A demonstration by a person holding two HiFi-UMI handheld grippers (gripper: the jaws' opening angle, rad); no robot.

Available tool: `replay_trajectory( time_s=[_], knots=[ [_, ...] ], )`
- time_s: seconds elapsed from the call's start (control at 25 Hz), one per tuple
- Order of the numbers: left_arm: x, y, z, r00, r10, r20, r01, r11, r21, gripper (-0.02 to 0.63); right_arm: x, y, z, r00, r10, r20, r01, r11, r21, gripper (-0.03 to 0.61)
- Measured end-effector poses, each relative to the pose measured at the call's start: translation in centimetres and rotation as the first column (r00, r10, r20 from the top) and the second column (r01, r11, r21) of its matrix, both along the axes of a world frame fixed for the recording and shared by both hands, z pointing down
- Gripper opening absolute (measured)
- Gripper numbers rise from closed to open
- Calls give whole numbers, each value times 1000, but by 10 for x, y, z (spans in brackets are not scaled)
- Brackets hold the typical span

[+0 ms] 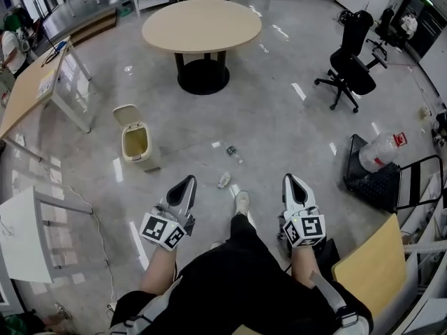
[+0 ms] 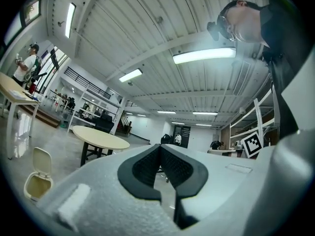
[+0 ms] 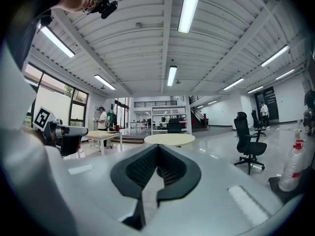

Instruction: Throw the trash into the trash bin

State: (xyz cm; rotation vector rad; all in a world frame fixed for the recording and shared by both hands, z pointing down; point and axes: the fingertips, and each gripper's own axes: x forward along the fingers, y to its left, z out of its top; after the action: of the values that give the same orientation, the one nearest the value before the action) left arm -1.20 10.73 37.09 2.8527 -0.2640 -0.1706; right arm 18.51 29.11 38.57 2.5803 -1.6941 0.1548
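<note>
Holding both grippers level and pointing forward, left gripper (image 1: 187, 182) nearer the open-lidded trash bin (image 1: 136, 145), right gripper (image 1: 290, 180) well right of it, both jaw pairs together and empty, small trash piece (image 1: 223, 180) on the floor right of the bin.

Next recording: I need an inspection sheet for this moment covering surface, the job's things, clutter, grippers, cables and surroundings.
Surface: glossy grey floor, with light reflections.
Job's things: trash bin stands on the floor with its lid up; a pale trash piece and a smaller trash piece lie on the floor to its right.
Clutter: big water bottle lies on a black crate.
Grippers: left gripper and right gripper are both shut and empty, held above the floor.
Cables: what looks like a thin cable on the floor at left.
Surroundings: round table, office chair.
</note>
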Motion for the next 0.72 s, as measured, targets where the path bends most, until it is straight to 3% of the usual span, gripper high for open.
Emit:
replay_trajectory(
  time_s=[0.16, 0.36, 0.72],
  knots=[
    [23, -24, 0, 999, -41, 10, 41, 999, 19, 1, 39, -21, 7, 1000, -4, 16, 4, 1000, 4, 6],
    [79, -58, 10, 996, -82, 25, 82, 996, 23, 2, 99, -64, 10, 999, -46, -8, 46, 999, 5, 6],
    [205, -91, 44, 996, -33, 77, 32, 999, 5, 2, 213, -119, 38, 997, -73, 9, 73, 997, -28, 6]
  ],
)
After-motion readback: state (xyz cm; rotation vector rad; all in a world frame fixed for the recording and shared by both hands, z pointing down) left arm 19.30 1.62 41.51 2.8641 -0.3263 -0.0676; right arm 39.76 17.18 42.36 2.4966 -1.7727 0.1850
